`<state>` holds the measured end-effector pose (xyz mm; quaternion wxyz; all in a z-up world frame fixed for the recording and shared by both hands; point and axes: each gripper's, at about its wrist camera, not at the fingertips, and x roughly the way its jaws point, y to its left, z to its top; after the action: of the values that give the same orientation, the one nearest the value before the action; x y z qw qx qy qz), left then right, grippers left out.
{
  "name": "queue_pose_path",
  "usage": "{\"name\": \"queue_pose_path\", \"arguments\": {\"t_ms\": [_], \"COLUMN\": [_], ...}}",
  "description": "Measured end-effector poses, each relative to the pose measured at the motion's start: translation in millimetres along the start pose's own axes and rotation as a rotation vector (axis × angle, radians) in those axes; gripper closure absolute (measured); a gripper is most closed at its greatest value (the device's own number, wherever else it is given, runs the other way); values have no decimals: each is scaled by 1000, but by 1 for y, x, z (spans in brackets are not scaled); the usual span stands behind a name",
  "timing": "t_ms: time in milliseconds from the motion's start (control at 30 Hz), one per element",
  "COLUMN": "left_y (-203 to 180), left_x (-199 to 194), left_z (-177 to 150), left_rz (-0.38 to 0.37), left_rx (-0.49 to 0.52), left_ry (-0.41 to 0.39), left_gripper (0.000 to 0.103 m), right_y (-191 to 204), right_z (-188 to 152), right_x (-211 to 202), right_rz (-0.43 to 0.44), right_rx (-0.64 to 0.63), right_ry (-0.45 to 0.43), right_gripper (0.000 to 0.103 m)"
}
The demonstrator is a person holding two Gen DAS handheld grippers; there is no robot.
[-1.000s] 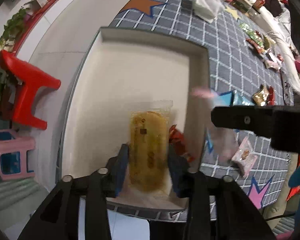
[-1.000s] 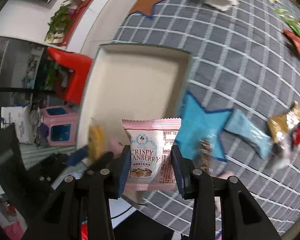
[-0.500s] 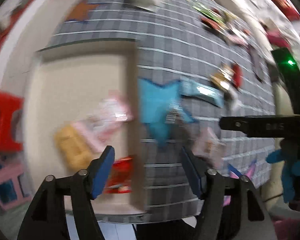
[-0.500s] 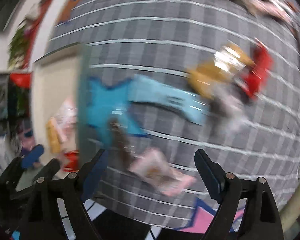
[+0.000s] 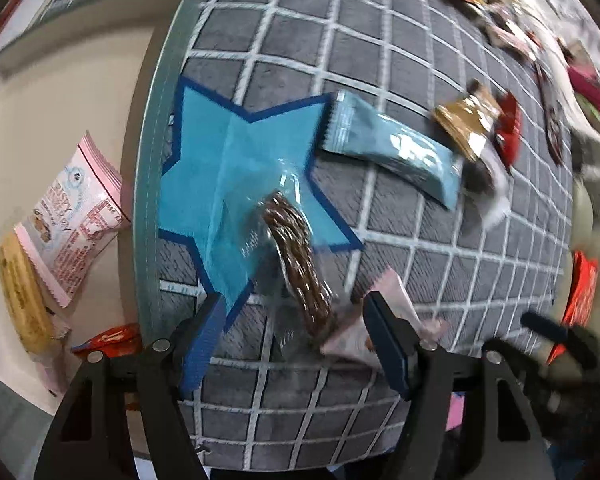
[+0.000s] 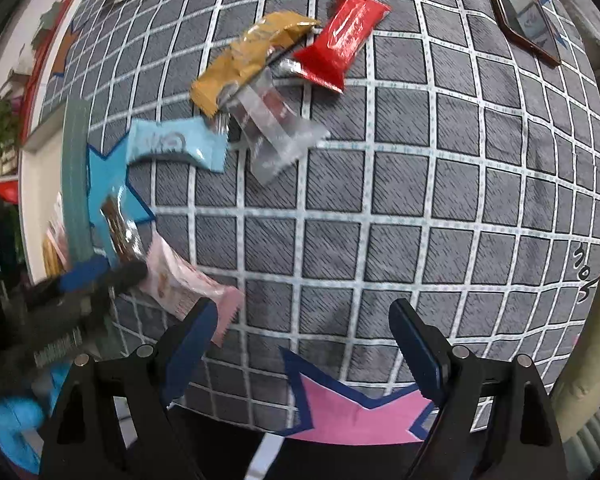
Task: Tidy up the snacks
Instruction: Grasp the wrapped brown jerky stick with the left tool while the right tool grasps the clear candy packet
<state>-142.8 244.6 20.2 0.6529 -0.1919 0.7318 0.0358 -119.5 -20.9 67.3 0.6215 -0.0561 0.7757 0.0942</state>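
Observation:
My left gripper point(image 5: 296, 340) is open over the grey checked mat, with a clear-wrapped brown twisted snack point(image 5: 296, 264) between its fingers and a small pink packet point(image 5: 364, 328) by the right finger. The cream tray point(image 5: 60, 120) on the left holds a pink Crispy Cranberry packet point(image 5: 76, 216), a yellow cake packet point(image 5: 20, 292) and a red packet point(image 5: 108, 340). My right gripper point(image 6: 300, 340) is open and empty above the mat. Ahead of it lie a light blue packet point(image 6: 176, 144), a gold packet point(image 6: 252, 56), a red packet point(image 6: 340, 48) and a clear one point(image 6: 280, 128).
The mat has a blue star point(image 5: 228, 184) and a pink star point(image 6: 356, 412). More snacks lie at the far right of the mat point(image 5: 500, 28). The left gripper shows at the left in the right wrist view point(image 6: 84, 280). A dark-framed item point(image 6: 528, 12) lies at the far right.
Both grippers let go of their packets, the yellow cake and the pink cranberry packet, which now lie in the tray. Both swung right, out over the mat, and stand open.

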Motion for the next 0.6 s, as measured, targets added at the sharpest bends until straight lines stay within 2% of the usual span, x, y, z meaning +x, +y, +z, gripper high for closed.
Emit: {"name": "queue_pose_path", "arguments": {"t_ms": [33,167,233,300,467,567,600], "left_y": [0,-3,-5,-4,-1,3,1], "left_x": [-2,-1,-3,-8,-25,-45,-50], "left_z": [2,9,8,7,14,6,4], "left_rz": [-7,52,83,95,7,22,24], "left_rx": [-15,17,39,66,71,133,151], "left_ry": [-20,-39,-54,-76,-85,-124,-136], "left_gripper": [23,23,32,57,73,84,84], "right_y": [-2,0,7,15,41,60,66], "right_z": [-3,-17,-27,-36,-52,-60,-61], "right_x": [1,5,10,11,22,30,32], "right_rz": [-5,-34,-44,-48,-56,-71,-77], "right_rx": [-12,-85,-123,-150,-197,-232,-250], "right_ry": [0,-1,-3,-3,0,4,4], "right_gripper": [14,14,14,14,14,14,14]}}
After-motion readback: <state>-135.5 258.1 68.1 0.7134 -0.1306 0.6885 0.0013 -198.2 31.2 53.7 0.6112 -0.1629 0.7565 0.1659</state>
